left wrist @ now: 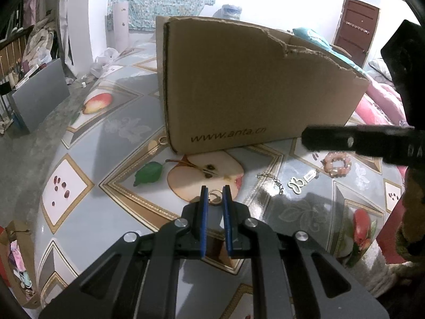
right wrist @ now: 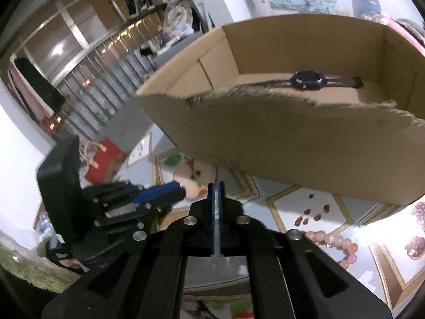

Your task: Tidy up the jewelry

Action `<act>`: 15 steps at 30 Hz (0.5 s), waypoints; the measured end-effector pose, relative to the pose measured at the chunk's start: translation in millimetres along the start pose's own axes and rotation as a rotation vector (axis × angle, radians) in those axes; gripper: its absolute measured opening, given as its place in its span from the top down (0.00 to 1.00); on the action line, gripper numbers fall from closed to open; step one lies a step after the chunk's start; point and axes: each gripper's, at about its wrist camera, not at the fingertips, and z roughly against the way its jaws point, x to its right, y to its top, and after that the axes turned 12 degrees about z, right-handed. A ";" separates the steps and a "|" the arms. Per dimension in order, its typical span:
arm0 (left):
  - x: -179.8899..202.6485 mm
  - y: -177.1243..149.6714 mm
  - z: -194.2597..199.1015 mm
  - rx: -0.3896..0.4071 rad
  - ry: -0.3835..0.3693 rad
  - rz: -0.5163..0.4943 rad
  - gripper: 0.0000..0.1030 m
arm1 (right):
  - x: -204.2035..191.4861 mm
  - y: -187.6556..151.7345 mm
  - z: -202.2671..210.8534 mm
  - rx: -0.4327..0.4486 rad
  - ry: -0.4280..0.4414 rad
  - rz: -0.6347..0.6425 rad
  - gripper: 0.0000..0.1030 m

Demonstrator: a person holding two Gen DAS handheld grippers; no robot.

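Left wrist view. Your left gripper points down at the table, which wears a fruit-print cover. Its blue pads stand close together with a small gold ring between their tips; the ring looks pinched there, over the printed apple half. Beyond the tips, at the far side, stands a cardboard box with a torn top edge and a printed web address low on its near wall. A second gold ring lies at the box's near left corner, touching or just beside it. To the right of your gripper, on the table: a thin silver chain, then a butterfly-shaped silver charm with a small tag, then a pink bead bracelet further right. Your right gripper reaches in from the right edge as a dark blurred bar, above the bracelet.

Right wrist view. Your right gripper has its blue pads pressed nearly together, with something thin and silvery caught between them; the blur does not let you tell what it is. The cardboard box fills the far middle, its open top towards you, and a dark watch lies flat on its floor near the far wall. The pink bead bracelet lies on the table near right, just beside the gripper's body. Your left gripper sits to the left, its blue-padded tips over the printed apple.
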 end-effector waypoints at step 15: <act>-0.7 -2.7 1.6 0.022 -0.001 0.010 0.90 | -15.0 -8.4 -44.1 -0.127 -0.152 0.186 1.00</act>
